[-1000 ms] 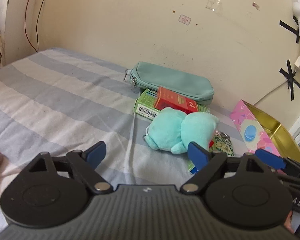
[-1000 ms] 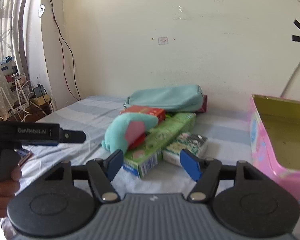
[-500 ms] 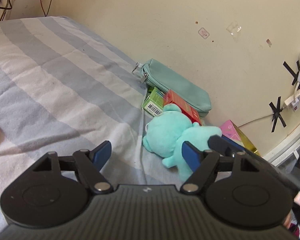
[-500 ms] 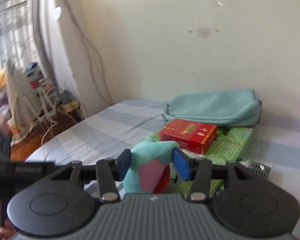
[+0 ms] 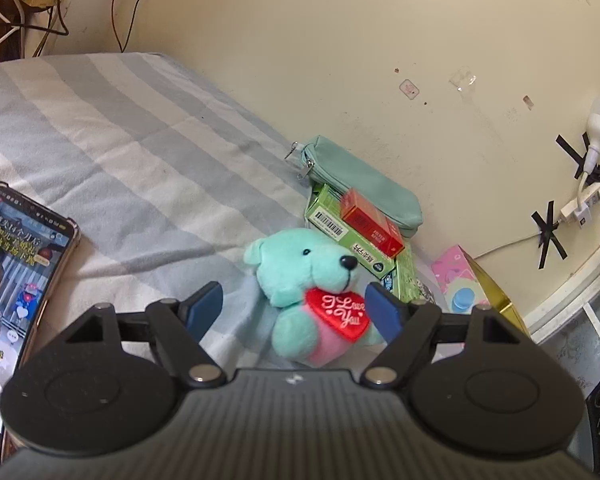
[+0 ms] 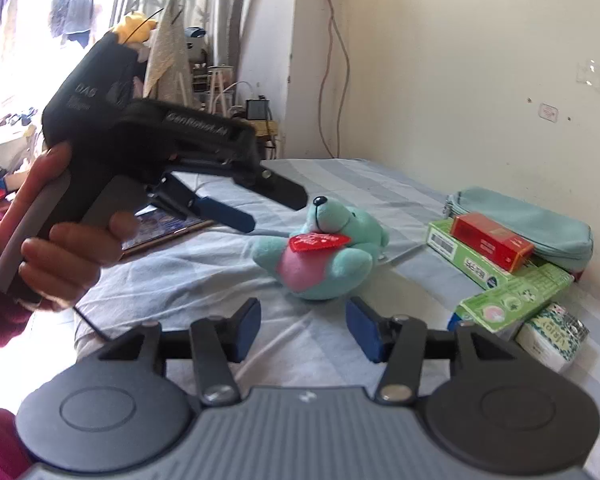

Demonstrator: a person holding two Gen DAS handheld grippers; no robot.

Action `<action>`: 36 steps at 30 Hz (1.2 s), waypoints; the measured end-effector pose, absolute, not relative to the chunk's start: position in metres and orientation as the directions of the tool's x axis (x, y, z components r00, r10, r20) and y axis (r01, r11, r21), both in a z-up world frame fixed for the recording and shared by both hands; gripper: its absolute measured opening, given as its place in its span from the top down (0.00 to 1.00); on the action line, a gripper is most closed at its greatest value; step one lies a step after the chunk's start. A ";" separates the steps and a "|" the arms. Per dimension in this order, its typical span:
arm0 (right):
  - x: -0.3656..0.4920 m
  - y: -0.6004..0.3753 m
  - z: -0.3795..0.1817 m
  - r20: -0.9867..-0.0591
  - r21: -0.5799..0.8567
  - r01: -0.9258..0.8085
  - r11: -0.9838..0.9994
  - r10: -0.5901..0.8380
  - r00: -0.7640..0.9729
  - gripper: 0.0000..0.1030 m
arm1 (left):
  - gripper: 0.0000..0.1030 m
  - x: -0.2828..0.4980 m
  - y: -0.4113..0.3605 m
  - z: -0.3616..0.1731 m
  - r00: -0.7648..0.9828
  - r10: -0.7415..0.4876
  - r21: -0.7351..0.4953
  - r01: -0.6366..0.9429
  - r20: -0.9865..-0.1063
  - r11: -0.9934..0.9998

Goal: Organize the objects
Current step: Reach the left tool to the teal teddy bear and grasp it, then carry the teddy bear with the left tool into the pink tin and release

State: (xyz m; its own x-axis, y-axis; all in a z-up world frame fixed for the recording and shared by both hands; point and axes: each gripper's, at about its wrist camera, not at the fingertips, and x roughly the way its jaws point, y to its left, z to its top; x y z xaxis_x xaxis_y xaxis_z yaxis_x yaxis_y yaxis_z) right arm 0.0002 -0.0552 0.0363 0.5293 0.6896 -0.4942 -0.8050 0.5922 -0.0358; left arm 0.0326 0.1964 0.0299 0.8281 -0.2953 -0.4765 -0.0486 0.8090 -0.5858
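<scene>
Phone (image 5: 18, 276) lies lit at the left edge of the left wrist view; the right view shows only its corner under the left gripper (image 6: 260, 204), held by a hand (image 6: 56, 256). Bear (image 5: 316, 292) sits mid-frame on the bed (image 5: 112, 152), seen between the left fingers (image 5: 204, 306), which stand open and clear of it. Right gripper (image 6: 304, 330) has just been opening, nothing between its fingers, bear beyond. Boxes (image 6: 488, 252) and pouch (image 6: 540, 224) lie right; only the left view shows the pink tin (image 5: 472, 284).
</scene>
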 end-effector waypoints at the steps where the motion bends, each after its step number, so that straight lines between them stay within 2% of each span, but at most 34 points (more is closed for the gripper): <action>1: 0.005 -0.059 0.037 -0.494 -0.027 -0.798 0.602 0.686 0.534 0.46 | 0.23 0.035 0.197 0.029 0.827 -0.306 -0.597 -0.044 -0.472 0.801; 6: 0.040 -0.047 0.031 -0.531 -0.020 -0.779 0.627 0.653 0.540 0.41 | 0.23 0.050 0.187 0.033 0.817 -0.340 -0.585 0.004 -0.465 0.811; 9: 0.069 -0.037 0.023 -0.561 0.037 -0.776 0.629 0.656 0.505 0.36 | 0.25 0.063 0.178 0.031 0.801 -0.356 -0.566 0.027 -0.480 0.824; 10: 0.080 -0.033 0.019 -0.572 0.084 -0.782 0.617 0.673 0.470 0.31 | 0.37 0.068 0.175 0.029 0.793 -0.353 -0.556 0.021 -0.497 0.831; 11: 0.087 -0.030 0.016 -0.576 0.134 -0.788 0.601 0.694 0.432 0.30 | 0.43 0.074 0.173 0.023 0.775 -0.348 -0.544 0.007 -0.528 0.839; 12: 0.093 -0.027 0.013 -0.579 0.180 -0.789 0.588 0.712 0.398 0.31 | 0.45 0.078 0.172 0.018 0.765 -0.325 -0.525 -0.021 -0.556 0.851; 14: 0.093 -0.024 0.010 -0.573 0.232 -0.802 0.551 0.744 0.345 0.47 | 0.48 0.076 0.173 0.013 0.764 -0.331 -0.537 -0.024 -0.554 0.843; 15: 0.087 -0.025 0.011 -0.563 0.225 -0.807 0.545 0.749 0.349 0.59 | 0.49 0.073 0.172 0.015 0.767 -0.329 -0.531 -0.017 -0.550 0.847; 21: 0.050 -0.065 0.037 -0.450 0.089 -0.762 0.642 0.708 0.544 0.60 | 0.50 0.065 0.132 0.050 0.790 -0.393 -0.492 0.135 -0.470 0.860; 26: 0.031 -0.139 0.060 -0.336 0.008 -0.596 0.803 0.564 0.755 0.60 | 0.49 0.084 0.049 0.080 0.748 -0.529 -0.443 0.347 -0.401 0.826; 29: 0.028 -0.190 0.066 -0.285 0.014 -0.464 0.886 0.448 0.847 0.59 | 0.48 0.097 -0.016 0.089 0.698 -0.611 -0.387 0.482 -0.373 0.786; 36: 0.046 -0.292 0.052 -0.276 0.079 -0.169 0.982 0.184 0.943 0.59 | 0.48 0.121 -0.144 0.074 0.616 -0.683 -0.293 0.620 -0.393 0.728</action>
State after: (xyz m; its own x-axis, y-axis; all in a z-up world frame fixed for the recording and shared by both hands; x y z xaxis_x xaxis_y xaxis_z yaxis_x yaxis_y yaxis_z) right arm 0.0463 -0.2921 0.0516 0.9433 0.1843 -0.2762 -0.1690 0.9825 0.0786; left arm 0.1215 -0.1438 0.0744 0.6155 -0.6829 -0.3935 0.6200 0.7278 -0.2933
